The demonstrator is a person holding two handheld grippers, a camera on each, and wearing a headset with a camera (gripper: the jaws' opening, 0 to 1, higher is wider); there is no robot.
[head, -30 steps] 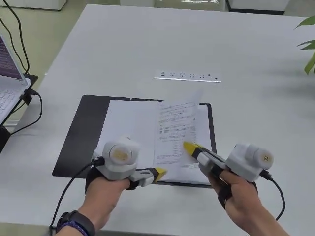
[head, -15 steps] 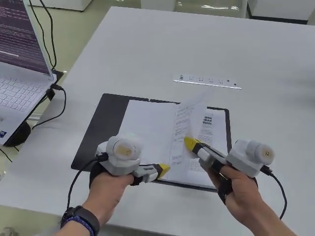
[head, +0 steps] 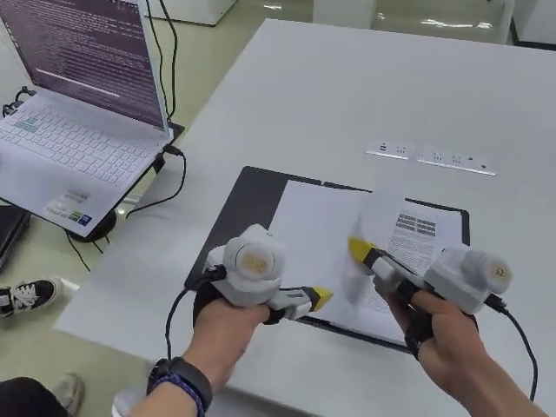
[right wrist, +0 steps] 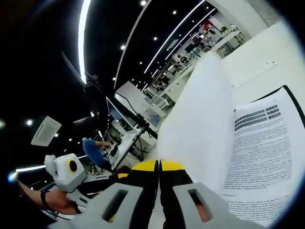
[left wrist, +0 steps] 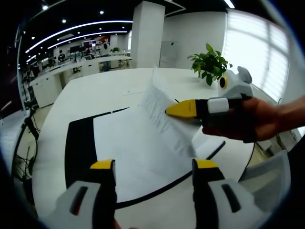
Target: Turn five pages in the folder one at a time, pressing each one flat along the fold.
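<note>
Page mid-turn, held up over the fold.
Right gripper (head: 360, 249) has its jaws closed on the white printed page (head: 380, 221), lifted above the open black folder (head: 236, 217) on the white table (head: 347, 87). Left gripper (head: 316, 298), at its 8 o'clock, is spread wide and empty (by the folder's near edge). Best approach: carry the sheet toward 9 o'clock, release it low, then sweep along the fold.

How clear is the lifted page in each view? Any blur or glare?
Head view: page blurred. Left gripper view: fairly sharp, window behind blown out. Right gripper view: close, plain white, no text legible on it; fisheye bends the ceiling lights.
</note>
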